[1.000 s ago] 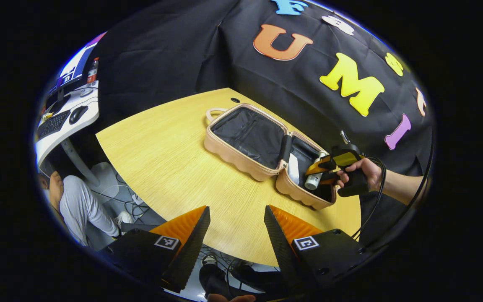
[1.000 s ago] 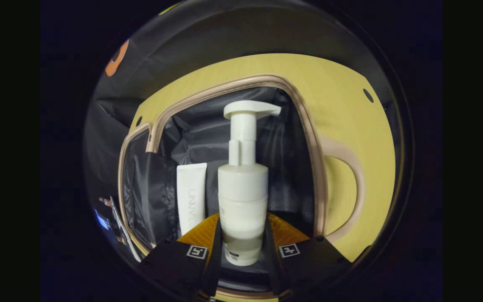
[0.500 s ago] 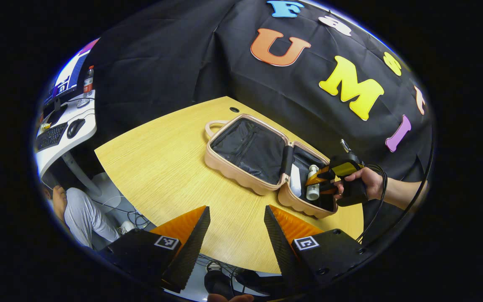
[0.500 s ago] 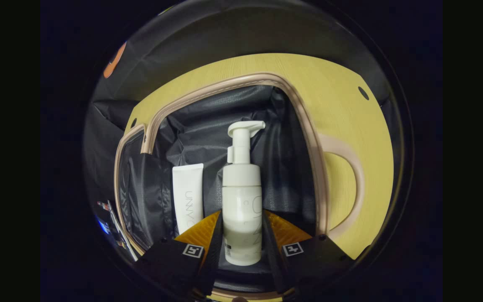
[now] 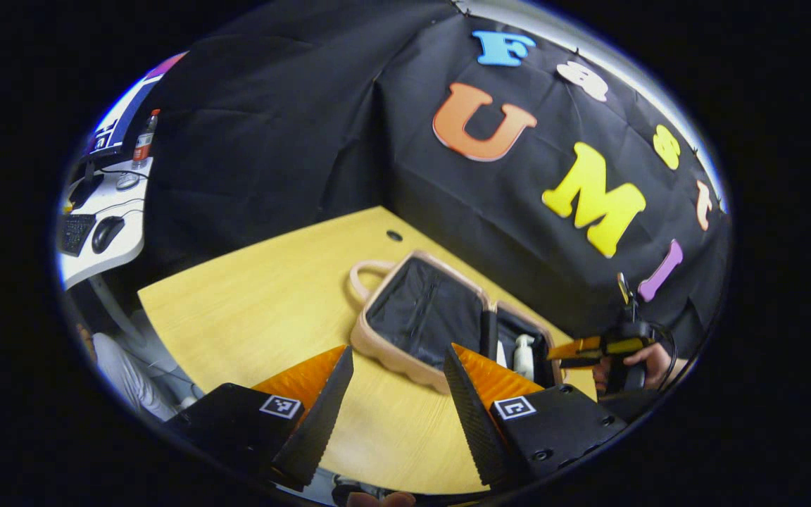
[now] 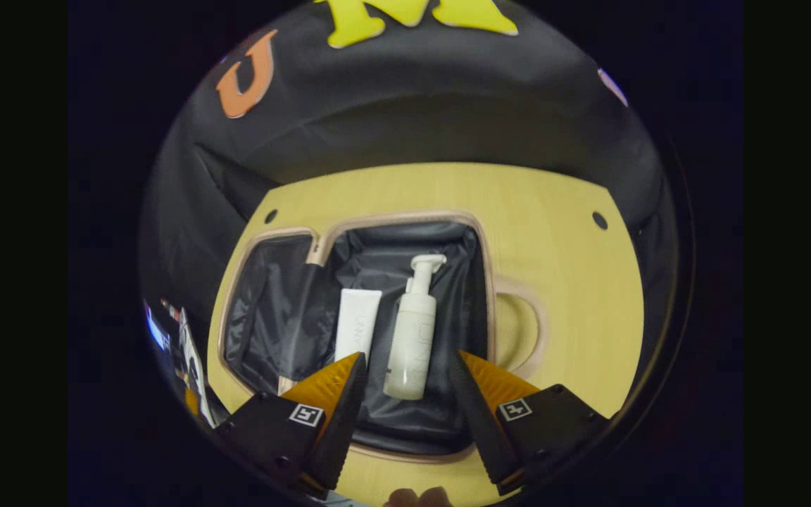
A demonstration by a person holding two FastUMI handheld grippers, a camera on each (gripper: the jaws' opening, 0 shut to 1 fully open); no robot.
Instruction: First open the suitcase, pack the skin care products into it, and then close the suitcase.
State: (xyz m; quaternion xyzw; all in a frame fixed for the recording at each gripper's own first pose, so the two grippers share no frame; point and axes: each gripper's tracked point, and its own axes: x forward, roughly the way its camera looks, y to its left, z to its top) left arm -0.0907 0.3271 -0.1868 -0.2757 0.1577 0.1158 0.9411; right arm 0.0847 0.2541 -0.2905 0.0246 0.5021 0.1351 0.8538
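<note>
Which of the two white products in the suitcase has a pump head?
The pump bottle, lying right of the flat tube, which has no pump.

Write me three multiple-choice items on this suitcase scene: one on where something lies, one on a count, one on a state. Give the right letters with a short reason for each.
1. Where does the pump bottle lie?
A. On the bare table
B. In the suitcase, beside the white tube
C. Between the right gripper's fingers

2. How many skin care products lie in the suitcase?
A. One
B. Two
C. Four

3. What is the state of the right gripper?
A. Open, holding nothing
B. Shut on the pump bottle
C. Shut on the suitcase handle

Answers:
1. B, since the right gripper view shows the bottle lying on the black lining next to the tube.
2. B, since that view shows just the tube and the pump bottle inside.
3. A, since its fingers stand apart, with the bottle lying free beyond them.
</note>
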